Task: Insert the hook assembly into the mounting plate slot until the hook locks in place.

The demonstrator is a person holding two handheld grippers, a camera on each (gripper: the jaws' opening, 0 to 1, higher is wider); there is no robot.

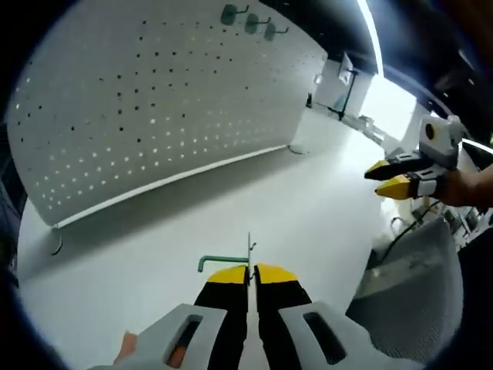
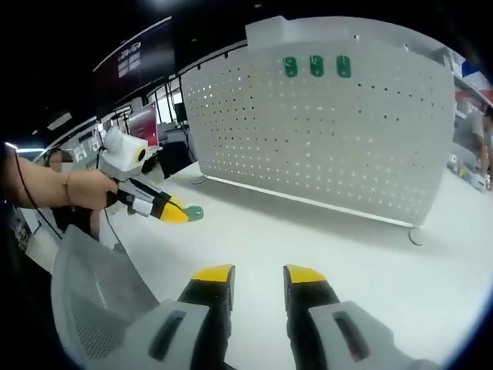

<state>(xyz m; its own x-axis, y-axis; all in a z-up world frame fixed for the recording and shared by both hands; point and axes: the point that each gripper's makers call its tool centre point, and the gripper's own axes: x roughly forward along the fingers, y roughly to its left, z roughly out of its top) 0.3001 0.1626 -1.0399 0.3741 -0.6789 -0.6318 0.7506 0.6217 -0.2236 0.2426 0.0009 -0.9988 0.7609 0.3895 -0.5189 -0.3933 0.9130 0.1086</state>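
A smooth white table [image 1: 308, 223] runs out to an upright white pegboard [image 1: 162, 108] at 11 o'clock. The left gripper [image 1: 251, 271] pinches a green hook [image 1: 223, 262] between closed yellow tips. The right gripper [image 2: 258, 274] is spread, holding nothing. Three green hooks [image 2: 316, 66] hang on the perforated panel at 12 o'clock.

surface: white table [image 1: 308, 208] | on it: perforated panel [image 2: 323, 131] (standing upright)

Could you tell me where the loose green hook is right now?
The green hook is clamped in the left gripper, above the white table, short of the pegboard.
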